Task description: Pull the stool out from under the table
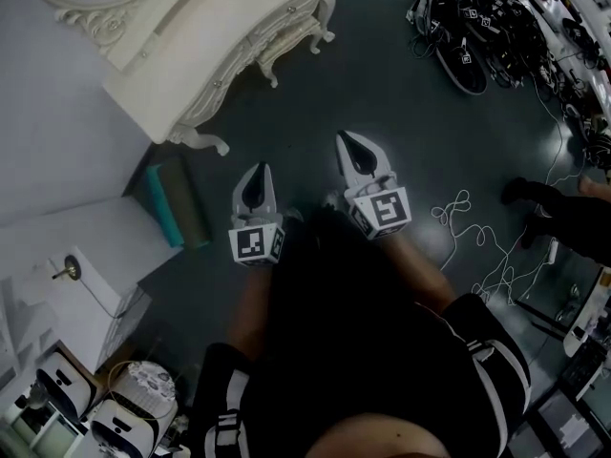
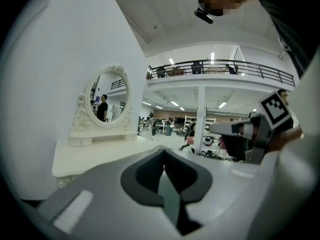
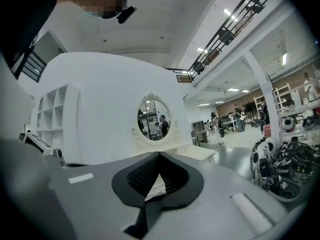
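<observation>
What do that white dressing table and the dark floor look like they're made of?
The dressing table looks like wood painted cream-white with a satin finish. Its curly legs and edges are carved and no grain shows, so moulded resin is also possible. The floor looks like coated or polished concrete in dark grey-green: it is smooth and seamless, with a faint sheen.

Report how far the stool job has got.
Done: nothing; no stool stands out on the floor. In hand: the left gripper and right gripper, jaws shut and empty, point toward the white dressing table, apart from it. Left: find the stool, unseen here, grip it and pull it out.
</observation>
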